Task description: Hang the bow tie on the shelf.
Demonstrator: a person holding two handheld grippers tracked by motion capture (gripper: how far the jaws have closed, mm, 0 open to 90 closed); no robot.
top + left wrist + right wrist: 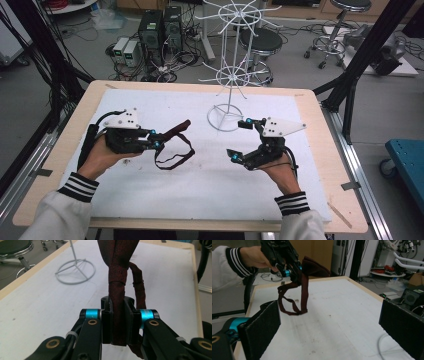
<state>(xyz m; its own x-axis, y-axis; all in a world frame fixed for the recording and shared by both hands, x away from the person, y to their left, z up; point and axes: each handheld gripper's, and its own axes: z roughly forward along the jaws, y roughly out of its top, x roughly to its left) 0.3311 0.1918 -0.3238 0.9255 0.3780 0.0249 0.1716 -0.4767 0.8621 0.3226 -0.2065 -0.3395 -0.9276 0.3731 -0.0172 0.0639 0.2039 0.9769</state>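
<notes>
In the high view the left gripper (156,139) pinches a dark red strap (173,150), whose loop hangs toward the right gripper (241,139), which is spread wide and empty, with the white wire stand (231,75) behind. In the left gripper view the jaws are pressed on the strap's folded end, its long axis running away from them. In the right gripper view the loop sags down to the white table cover (342,315), ahead and left of the open jaws.

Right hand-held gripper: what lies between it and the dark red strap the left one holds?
Nothing: in the high view only bare white table mat separates the open right hand-held gripper from the strap clamped in the left hand-held gripper.
</notes>
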